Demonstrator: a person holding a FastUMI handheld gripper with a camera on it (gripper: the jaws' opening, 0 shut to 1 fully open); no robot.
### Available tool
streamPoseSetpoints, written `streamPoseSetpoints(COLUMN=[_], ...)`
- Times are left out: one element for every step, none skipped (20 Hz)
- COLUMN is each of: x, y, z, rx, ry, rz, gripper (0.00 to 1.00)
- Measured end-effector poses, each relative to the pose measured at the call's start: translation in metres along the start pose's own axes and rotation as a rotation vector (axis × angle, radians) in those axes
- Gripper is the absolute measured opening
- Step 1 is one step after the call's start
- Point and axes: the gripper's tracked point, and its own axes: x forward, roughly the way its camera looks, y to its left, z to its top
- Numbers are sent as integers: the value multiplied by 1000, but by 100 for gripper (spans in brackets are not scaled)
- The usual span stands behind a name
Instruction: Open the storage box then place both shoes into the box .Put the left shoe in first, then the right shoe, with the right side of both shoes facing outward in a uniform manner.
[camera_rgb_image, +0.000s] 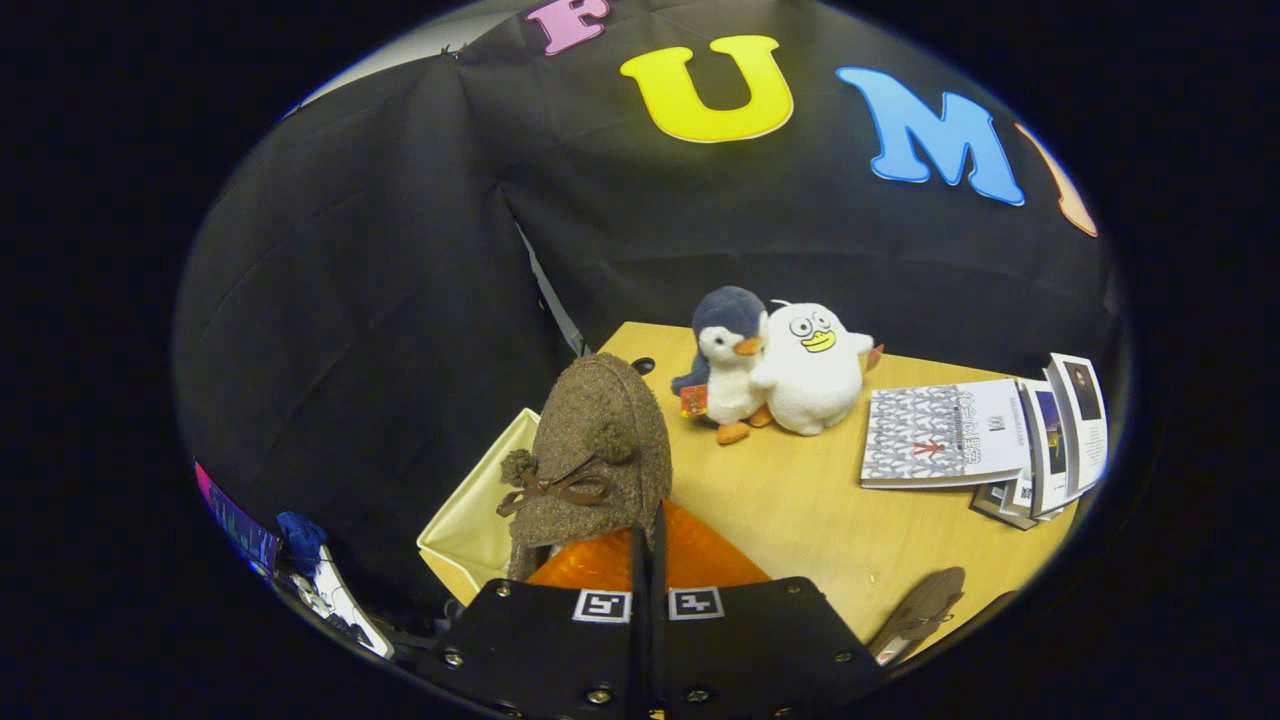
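A brown woolly shoe (600, 450) with pom-poms, a small bow and an orange lining hangs toe-away from me, lifted off the table. My gripper (650, 545) is shut on the shoe's edge, with the fingers nearly together over the orange lining. Just behind and left of the held shoe stands the cream storage box (478, 515), open at the top and partly hidden by the shoe. The second brown shoe (922, 608) lies on the wooden table (800, 510) to the right of my fingers, near the table's front edge.
A blue-and-white plush penguin (728, 362) and a white plush duck (812, 368) stand at the back of the table. Several booklets (945, 432) are fanned out on the right. Blue and white items (318, 575) sit low beyond the table's left side.
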Motion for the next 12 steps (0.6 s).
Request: streamPoseSetpoints(x=[8, 16, 26, 33, 41, 51, 58, 66, 74, 82, 90, 96], y=[10, 19, 27, 36, 47, 59, 67, 73, 78, 82, 84, 90], z=[4, 5, 7, 5, 4, 2, -1, -6, -11, -19, -25, -30], rx=[-3, -12, -17, -23, -33, -42, -56, -70, -81, -93, -101, -110], ry=[5, 9, 19, 35, 49, 61, 72, 89, 108, 125, 142, 155], rz=[7, 9, 4, 3, 12, 20, 23, 21, 16, 14, 10, 6], gripper=[0, 0, 0, 0, 0, 0, 0, 0, 0, 0, 0, 0])
